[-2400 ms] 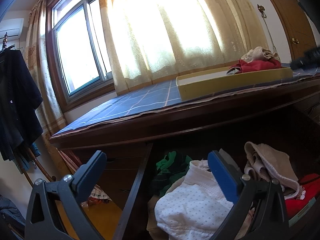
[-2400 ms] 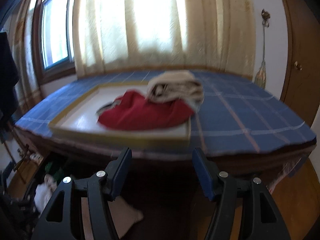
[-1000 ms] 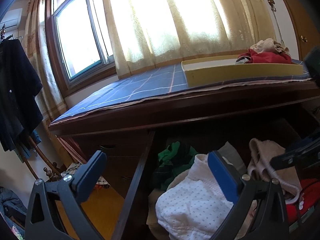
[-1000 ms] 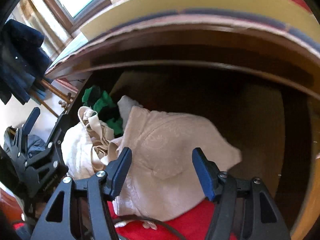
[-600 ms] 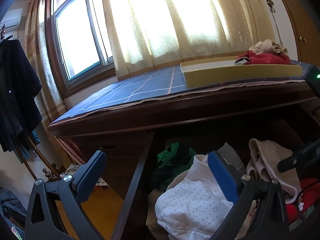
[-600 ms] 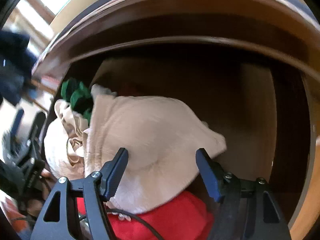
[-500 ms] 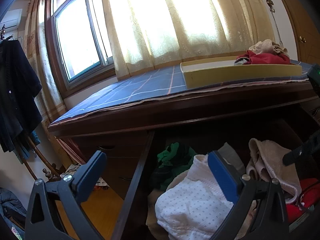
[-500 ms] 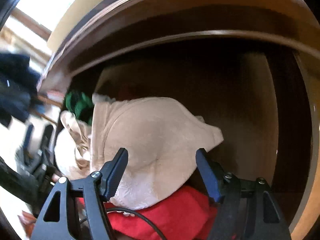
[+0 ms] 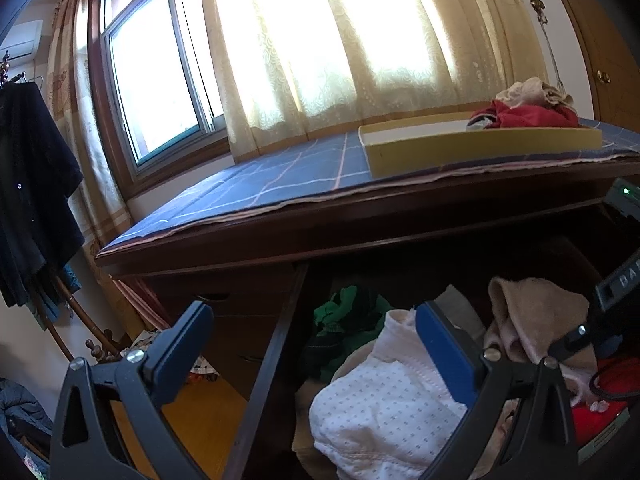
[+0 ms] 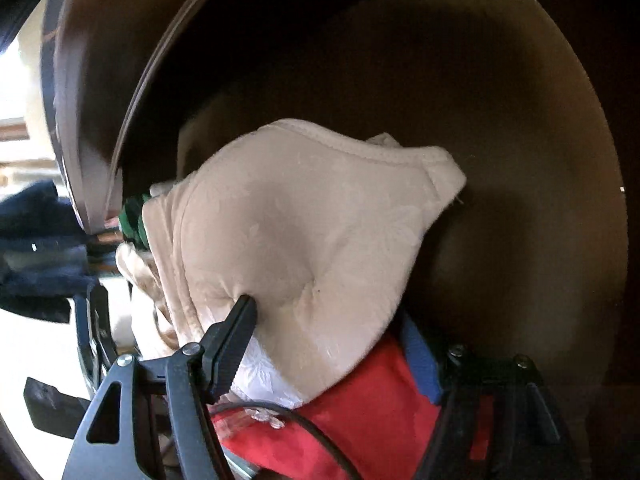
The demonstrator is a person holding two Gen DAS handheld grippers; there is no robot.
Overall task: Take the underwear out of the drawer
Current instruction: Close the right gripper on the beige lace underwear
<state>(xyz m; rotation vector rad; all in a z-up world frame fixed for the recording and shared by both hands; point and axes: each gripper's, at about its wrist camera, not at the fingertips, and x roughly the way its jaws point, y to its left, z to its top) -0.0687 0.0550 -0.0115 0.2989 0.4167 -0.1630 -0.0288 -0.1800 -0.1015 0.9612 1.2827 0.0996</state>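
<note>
Where things stand: while the left gripper [image 9: 312,344] hangs over the near edge of the open drawer [image 9: 276,344], the right gripper [image 10: 332,340] is down inside it.
Left fingers: wide apart, nothing between them; one blue pad [image 9: 182,338] stands over the drawer's left rail, the other over a white dotted garment [image 9: 384,412].
Right fingers: jaws have just been opening; they now straddle the beige underwear [image 10: 304,232]. The left fingertip [image 10: 244,308] dents the fabric, the right finger is mostly hidden under the cloth's edge. Whether the pads squeeze the cloth, I cannot tell.
Underwear: a padded beige piece on top of the pile at the drawer's right, lying over a red garment [image 10: 360,420] and against crumpled cream cloth on its left.
Drawer contents: green cloth [image 9: 348,312] at the far left, the white dotted garment nearest, beige and red pieces to the right.
Bench: dark wood with a blue checked cover [image 9: 288,176]; a yellow tray [image 9: 460,152] sits on it at the far right.
Tray: holds a red piece [image 9: 528,116] with a cream one [image 9: 528,92] on top.
Cable: a black cord [image 10: 304,424] runs across the red garment near the right gripper.
</note>
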